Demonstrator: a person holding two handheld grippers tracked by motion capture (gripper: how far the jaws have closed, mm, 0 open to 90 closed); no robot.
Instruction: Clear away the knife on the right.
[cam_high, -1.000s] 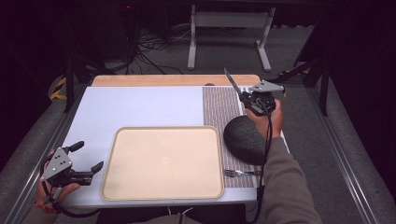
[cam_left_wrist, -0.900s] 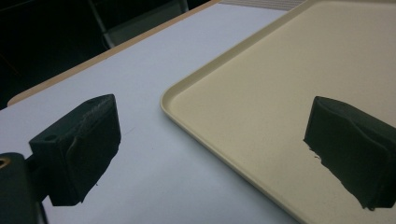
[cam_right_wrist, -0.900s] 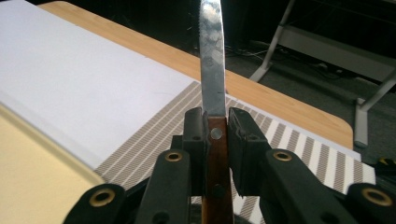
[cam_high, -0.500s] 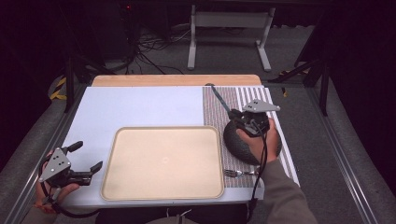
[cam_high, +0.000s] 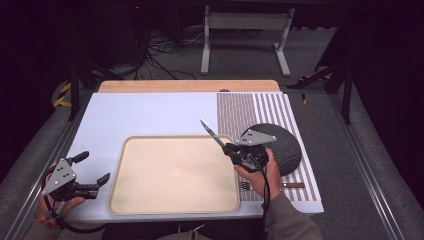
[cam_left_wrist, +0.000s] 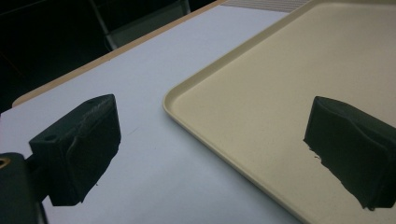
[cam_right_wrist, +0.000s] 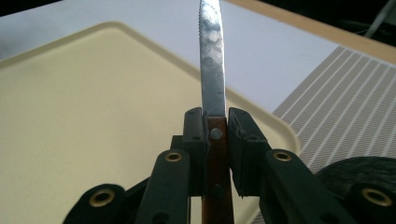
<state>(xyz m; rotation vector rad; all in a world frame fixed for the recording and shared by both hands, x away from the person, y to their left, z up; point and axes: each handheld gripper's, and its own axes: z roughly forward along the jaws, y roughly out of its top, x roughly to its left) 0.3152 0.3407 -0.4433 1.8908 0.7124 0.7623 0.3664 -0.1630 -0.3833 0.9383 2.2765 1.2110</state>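
Note:
My right gripper (cam_high: 231, 150) is shut on a knife (cam_high: 212, 134) with a wooden handle, at the right edge of the beige tray (cam_high: 175, 175). The serrated blade points up and away over the tray's far right corner. In the right gripper view the jaws clamp the knife (cam_right_wrist: 212, 60) at the handle's front end, with the tray (cam_right_wrist: 93, 116) below. My left gripper (cam_high: 94, 167) stands open near the table's front left, beside the tray's left rim. In the left gripper view nothing is between its pads (cam_left_wrist: 88, 140), and the tray (cam_left_wrist: 280, 70) lies to the right.
A dark bowl (cam_high: 282, 142) lies upside down on a striped placemat (cam_high: 250, 107) just right of my right hand. A fork (cam_high: 292, 185) with a wooden handle lies at the placemat's front. The table's wooden far edge (cam_high: 187, 86) borders a dark floor with cables.
My right gripper has carried the knife leftward and toward the front, from behind the bowl to the tray's right edge. The left gripper has stayed put.

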